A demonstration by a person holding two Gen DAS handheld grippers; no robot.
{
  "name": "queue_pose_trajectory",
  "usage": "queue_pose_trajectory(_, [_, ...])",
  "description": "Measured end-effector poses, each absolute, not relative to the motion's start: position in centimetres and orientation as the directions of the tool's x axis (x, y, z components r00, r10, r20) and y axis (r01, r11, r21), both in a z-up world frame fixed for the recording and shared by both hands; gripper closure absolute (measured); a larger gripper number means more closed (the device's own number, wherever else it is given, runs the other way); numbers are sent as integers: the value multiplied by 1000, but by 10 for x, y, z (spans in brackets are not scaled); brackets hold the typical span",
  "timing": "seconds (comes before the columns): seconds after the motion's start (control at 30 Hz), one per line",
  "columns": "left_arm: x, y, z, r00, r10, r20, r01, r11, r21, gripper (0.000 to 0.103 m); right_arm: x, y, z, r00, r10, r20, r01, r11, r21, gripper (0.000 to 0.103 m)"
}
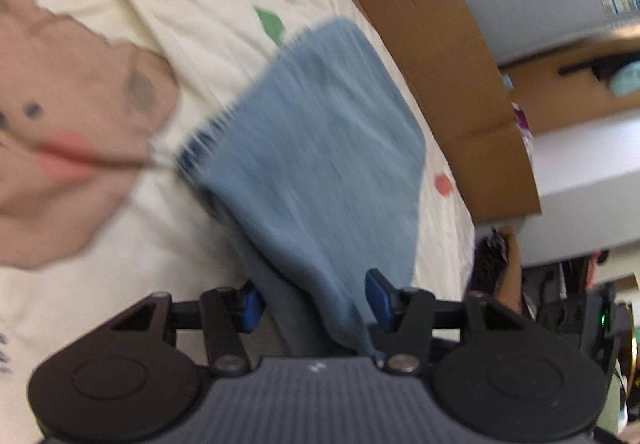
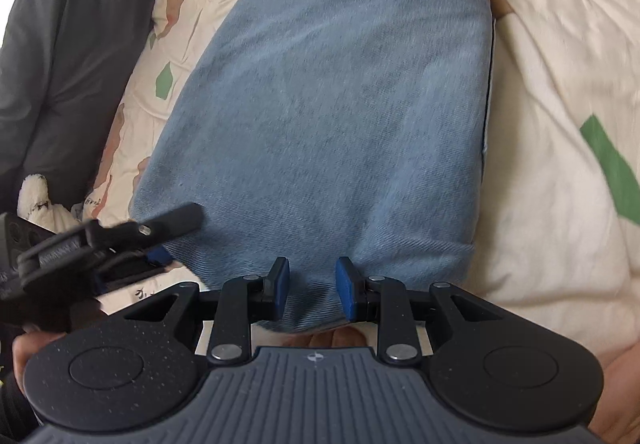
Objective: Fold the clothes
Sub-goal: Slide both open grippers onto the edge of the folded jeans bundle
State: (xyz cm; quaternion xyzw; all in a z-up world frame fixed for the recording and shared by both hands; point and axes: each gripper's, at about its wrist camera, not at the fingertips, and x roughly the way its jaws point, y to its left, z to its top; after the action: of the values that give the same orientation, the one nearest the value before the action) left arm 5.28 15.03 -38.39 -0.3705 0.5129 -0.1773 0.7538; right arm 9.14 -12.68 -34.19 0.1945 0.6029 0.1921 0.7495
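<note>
The folded blue jeans (image 2: 320, 116) lie on a cream bedspread (image 2: 540, 204) printed with bears and coloured patches, a dark grey garment (image 2: 68, 44) bunched along its far left edge. The right claw (image 2: 312, 292) sits at the near edge of the jeans with a fold of denim between its blue pads, though I cannot tell whether they press on it. The left claw (image 1: 316, 300) stands open over the blurred near corner of the jeans (image 1: 320, 148), the cloth running between its pads and brushing only the right one, with a cardboard box (image 1: 440, 84) beside the bed.
</note>
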Motion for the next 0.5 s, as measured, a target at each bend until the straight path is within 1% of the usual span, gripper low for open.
queue_pose_trajectory(0.07, [53, 140, -389, 384, -668, -637, -90, 659, -746, 49, 91, -126, -341, 196, 525, -828, -58, 849, 524, 70])
queue_pose_trajectory(0.1, [52, 137, -392, 372, -675, -637, -85, 659, -747, 52, 92, -126, -341, 194, 526, -828, -61, 849, 525, 70])
queue_pose_trajectory(0.2, [50, 133, -397, 350, -686, -638, -79, 657, -750, 89, 93, -128, -340, 186, 535, -824, -62, 844, 533, 70])
queue_pose_trajectory(0.23, [49, 133, -397, 350, -684, -640, -71, 661, -747, 93, 93, -130, -339, 184, 538, -823, -62, 842, 536, 70])
queue_pose_trajectory(0.4, [46, 137, -389, 336, -668, -664, -47, 692, -720, 93, 98, -139, -328, 179, 542, -821, -81, 840, 537, 70])
queue_pose_trajectory(0.43, [46, 139, -387, 327, -667, -670, -44, 697, -716, 91, 100, -141, -327, 173, 541, -823, -81, 840, 536, 70])
queue_pose_trajectory(0.5, [45, 144, -379, 313, -657, -685, -32, 714, -699, 84, 106, -146, -324, 157, 538, -828, -88, 843, 531, 71])
